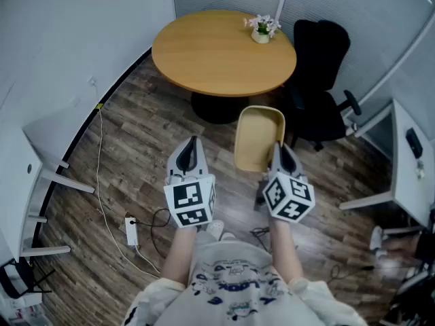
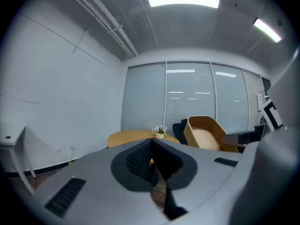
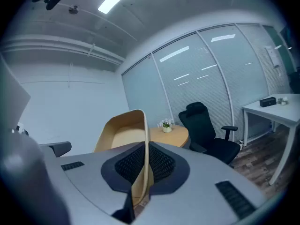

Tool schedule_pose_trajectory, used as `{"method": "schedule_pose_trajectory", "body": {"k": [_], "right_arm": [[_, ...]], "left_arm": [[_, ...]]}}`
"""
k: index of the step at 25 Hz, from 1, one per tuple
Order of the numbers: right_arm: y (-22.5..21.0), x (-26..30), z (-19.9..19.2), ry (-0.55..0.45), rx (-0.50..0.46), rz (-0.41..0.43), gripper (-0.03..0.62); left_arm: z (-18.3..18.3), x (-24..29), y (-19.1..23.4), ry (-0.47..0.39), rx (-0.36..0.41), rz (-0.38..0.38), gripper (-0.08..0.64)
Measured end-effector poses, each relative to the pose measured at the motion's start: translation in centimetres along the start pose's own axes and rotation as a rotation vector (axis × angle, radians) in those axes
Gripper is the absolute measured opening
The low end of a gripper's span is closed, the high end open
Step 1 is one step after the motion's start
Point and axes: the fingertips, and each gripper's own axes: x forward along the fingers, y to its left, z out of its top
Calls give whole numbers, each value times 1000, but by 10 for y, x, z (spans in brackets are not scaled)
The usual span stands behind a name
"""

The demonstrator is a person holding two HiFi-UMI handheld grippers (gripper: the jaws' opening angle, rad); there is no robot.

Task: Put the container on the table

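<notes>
The tan oval container point(image 1: 258, 138) hangs in the air over the wood-plank floor point(image 1: 136, 141), just short of the near edge of the round wooden surface point(image 1: 204, 53) and not touching it, its hollow turned up toward the head view. The right gripper point(image 1: 279, 149) holds it, with the jaws pinched on the container's thin side wall, which runs up between them in the right gripper view. The left gripper point(image 1: 192, 142) is level beside it and apart from the container, its jaws pressed together with nothing between them. A small potted flower point(image 1: 261, 29) stands at the far side of the surface, a black office chair point(image 1: 319, 80) is to its right, and a white power strip point(image 1: 131, 231) lies on the floor.
</notes>
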Motion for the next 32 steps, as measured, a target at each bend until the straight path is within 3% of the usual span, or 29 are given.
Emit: {"method": "schedule_pose_trajectory", "body": {"k": [32], "right_arm": [[8,27,-4,18,13,-46,20]], "left_arm": [[1,30,24,12,1,-36,3]]}}
